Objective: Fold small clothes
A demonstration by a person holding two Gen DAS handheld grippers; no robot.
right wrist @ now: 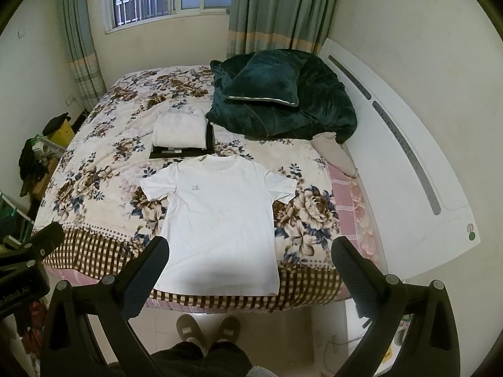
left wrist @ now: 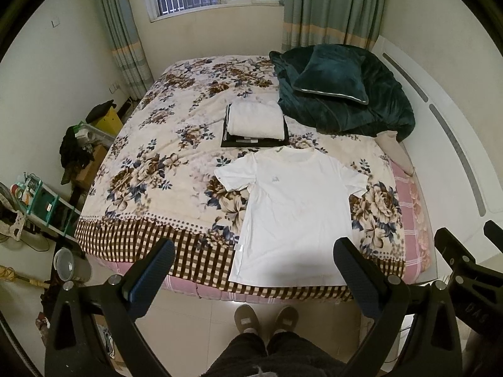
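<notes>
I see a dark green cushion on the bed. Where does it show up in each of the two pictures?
Left wrist view: the dark green cushion sits upper right of centre, on the green blanket.
Right wrist view: the cushion sits just above centre, on the same blanket.
Shared landmark: the white T-shirt, spread flat nearer the camera.

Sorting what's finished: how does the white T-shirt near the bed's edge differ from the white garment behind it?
The white T-shirt lies spread flat, sleeves out, directly on the floral bedspread; the white garment is folded into a compact bundle atop a dark folded piece. Both are white.
</notes>
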